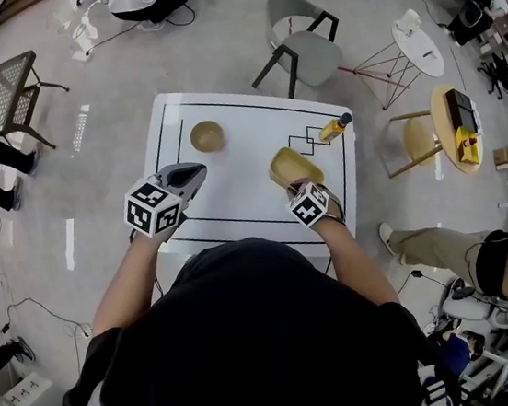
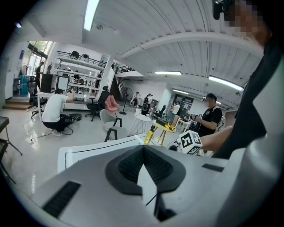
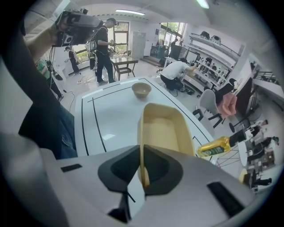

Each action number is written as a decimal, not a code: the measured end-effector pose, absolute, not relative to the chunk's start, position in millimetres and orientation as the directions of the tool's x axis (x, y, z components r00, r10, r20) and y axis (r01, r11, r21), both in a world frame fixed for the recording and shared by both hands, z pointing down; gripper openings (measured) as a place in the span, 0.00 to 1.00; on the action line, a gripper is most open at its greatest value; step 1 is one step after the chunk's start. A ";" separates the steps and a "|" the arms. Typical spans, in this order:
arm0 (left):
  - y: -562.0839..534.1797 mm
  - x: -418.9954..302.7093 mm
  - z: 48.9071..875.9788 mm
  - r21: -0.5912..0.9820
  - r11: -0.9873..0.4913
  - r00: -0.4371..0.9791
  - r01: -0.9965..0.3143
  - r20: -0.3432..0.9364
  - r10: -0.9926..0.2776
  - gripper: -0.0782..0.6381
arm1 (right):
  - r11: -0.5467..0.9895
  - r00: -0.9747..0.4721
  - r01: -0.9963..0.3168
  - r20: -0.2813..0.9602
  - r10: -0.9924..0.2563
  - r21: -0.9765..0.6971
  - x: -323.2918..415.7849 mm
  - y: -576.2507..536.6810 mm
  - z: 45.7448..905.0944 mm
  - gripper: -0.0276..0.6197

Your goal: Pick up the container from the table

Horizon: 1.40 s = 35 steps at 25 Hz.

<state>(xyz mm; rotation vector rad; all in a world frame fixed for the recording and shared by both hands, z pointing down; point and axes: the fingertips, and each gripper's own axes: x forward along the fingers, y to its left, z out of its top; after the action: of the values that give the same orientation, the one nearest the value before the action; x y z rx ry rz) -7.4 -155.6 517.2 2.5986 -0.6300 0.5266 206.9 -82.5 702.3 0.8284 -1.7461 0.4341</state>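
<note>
Right gripper view shows the right tongs (image 3: 141, 150) clamped on the near wall of the yellow container (image 3: 165, 131) at frame centre above the white surface (image 3: 111, 117): grasp made, lift seemingly barely begun, while the left tongs (image 2: 143, 150) are pressed together, empty.

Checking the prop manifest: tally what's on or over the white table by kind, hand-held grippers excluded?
round tan bowl: 1
pale yellow rectangular plastic container, rim clamped in right hand-held gripper: 1
yellow oil bottle with black cap: 1
Total: 3
</note>
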 end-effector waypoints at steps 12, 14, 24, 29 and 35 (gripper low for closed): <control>-154.3 -10.4 512.4 0.285 -0.830 0.835 -0.480 0.438 -0.332 0.12 | 0.650 -0.142 -0.748 0.923 -0.357 0.137 212.8 -88.1 680.5 0.09; -153.5 -9.5 511.2 0.284 -0.832 0.837 -0.476 0.438 -0.329 0.12 | 0.646 -0.141 -0.751 0.922 -0.361 0.139 213.9 -87.5 676.4 0.09; -146.8 -14.0 507.8 0.273 -0.839 0.836 -0.471 0.441 -0.326 0.12 | 0.650 -0.141 -0.748 0.925 -0.353 0.134 209.9 -78.0 668.8 0.09; -144.2 -12.8 508.7 0.271 -0.846 0.841 -0.459 0.441 -0.314 0.12 | 0.644 -0.135 -0.751 0.922 -0.363 0.144 209.0 -76.7 665.3 0.09; -141.8 -13.5 510.4 0.268 -0.851 0.842 -0.452 0.444 -0.307 0.12 | 0.636 -0.133 -0.758 0.921 -0.367 0.145 207.7 -74.6 663.9 0.09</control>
<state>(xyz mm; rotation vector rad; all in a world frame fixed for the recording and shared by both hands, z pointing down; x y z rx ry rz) -13.5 -141.8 510.4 2.6545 -0.5682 0.5529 207.7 -74.6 663.9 0.9180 -1.7399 0.4355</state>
